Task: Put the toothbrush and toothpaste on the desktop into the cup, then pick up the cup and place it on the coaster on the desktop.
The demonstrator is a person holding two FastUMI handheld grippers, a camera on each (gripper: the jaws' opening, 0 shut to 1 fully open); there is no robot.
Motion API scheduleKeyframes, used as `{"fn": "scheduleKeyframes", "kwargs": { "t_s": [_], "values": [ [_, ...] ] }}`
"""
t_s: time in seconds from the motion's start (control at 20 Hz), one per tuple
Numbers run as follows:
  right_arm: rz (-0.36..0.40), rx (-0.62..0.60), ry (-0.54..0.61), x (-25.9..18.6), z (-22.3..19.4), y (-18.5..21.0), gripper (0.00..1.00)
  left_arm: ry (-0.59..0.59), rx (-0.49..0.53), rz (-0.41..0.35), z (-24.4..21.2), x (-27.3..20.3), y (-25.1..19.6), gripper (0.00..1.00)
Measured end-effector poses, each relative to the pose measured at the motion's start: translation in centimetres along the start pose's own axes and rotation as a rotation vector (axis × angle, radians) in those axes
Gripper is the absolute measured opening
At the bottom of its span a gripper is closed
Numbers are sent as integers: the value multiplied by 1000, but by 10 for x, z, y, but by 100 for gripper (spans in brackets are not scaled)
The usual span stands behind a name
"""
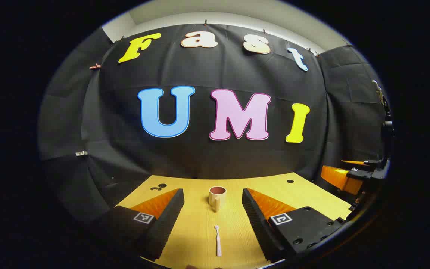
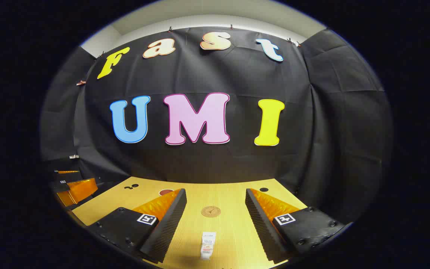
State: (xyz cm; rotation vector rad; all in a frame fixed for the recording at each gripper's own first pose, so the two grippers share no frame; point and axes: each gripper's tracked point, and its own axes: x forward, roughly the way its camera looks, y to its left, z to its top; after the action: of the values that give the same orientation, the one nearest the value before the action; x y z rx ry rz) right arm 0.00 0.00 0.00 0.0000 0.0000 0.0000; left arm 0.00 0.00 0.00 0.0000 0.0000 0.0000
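A pink toothbrush lies flat on the wooden desktop, head pointing away, between the spread fingers of the left gripper, touching neither. Beyond it stands the cup, upright, handle toward the camera. In the right gripper view the toothpaste lies between the released right gripper, with the round coaster farther on.
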Motion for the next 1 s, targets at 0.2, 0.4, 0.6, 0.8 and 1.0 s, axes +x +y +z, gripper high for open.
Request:
{"fn": "scheduleKeyframes", "kwargs": {
  "t_s": [0.2, 0.4, 0.6, 0.8, 1.0],
  "values": [
    [-5, -1, 14, 6, -5, -5, 97, 9, 15, -3, -3, 2, -5, 97],
    [28, -4, 57, 9, -20, 2, 97, 23, 5, 4, -7, 3, -7, 97],
    [66, -18, 104, 12, -33, 10, 97, 26, 1, 31, -9, 6, -3, 97],
    [92, -51, 123, 17, -40, 17, 97, 35, 5, 56, -14, 5, 1, 97],
    [114, -59, 153, 25, -48, 21, 98, 39, 0, 69, -16, 6, 2, 97]
  ]
}}
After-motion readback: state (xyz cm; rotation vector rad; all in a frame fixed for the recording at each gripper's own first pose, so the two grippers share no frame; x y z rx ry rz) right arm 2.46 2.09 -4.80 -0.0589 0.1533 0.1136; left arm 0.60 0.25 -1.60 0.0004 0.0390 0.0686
